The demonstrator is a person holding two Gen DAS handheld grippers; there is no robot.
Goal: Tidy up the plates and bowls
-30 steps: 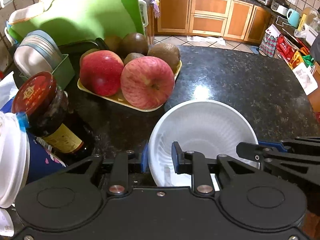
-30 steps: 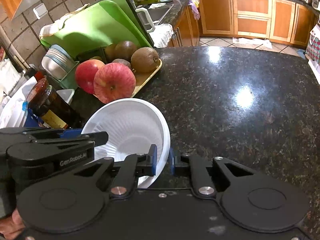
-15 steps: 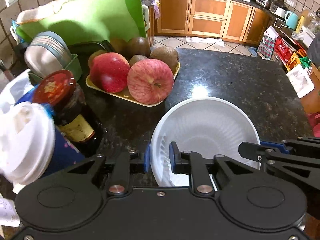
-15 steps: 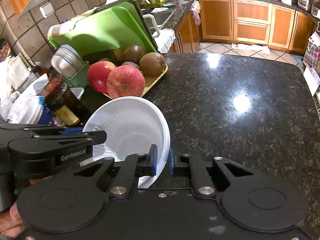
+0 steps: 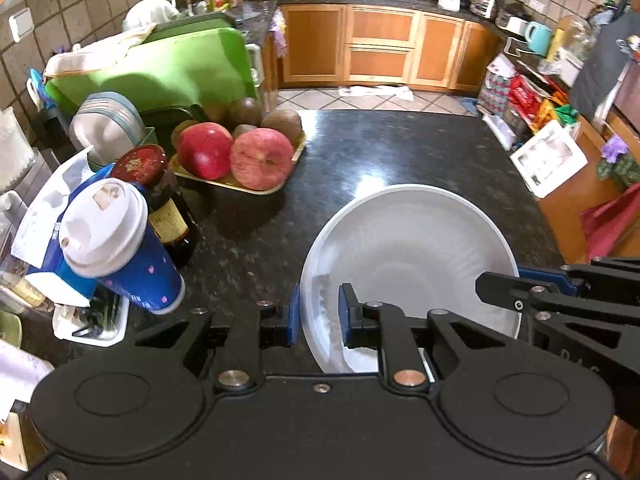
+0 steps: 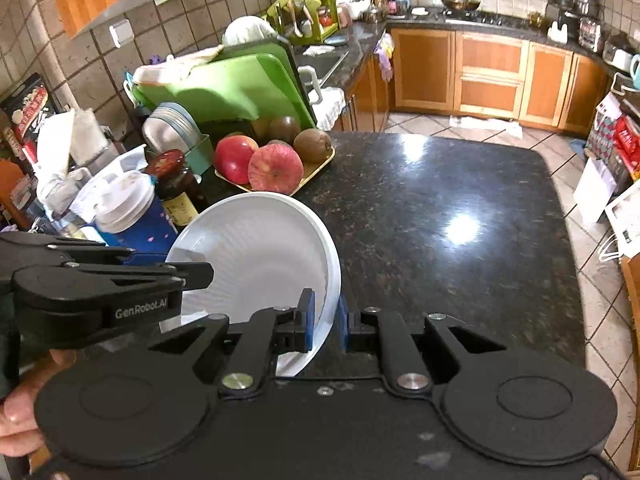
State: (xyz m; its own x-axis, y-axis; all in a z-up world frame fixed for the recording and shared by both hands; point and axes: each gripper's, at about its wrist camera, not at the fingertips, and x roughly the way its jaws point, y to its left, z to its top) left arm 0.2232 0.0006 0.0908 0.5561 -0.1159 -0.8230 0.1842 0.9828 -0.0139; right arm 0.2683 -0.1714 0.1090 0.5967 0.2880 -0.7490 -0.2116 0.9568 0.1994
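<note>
1. Both grippers are clamped on the same white bowl (image 5: 408, 264): left gripper (image 5: 318, 314) pinches the rim on its near-left side, right gripper (image 6: 325, 322) pinches the opposite rim.
2. The bowl looks lifted clear of the black countertop (image 6: 460, 184), hanging over its near edge, tilted.
3. So I'd call this the carry step.
4. The next move probably heads to the rack of plates (image 5: 106, 128) at the counter's far-left corner, without clipping the fruit tray (image 5: 240, 184) or blue cup (image 5: 120, 240).

"genrobot.ai" in white on the left gripper (image 6: 168, 268); jar label seems illegible
</note>
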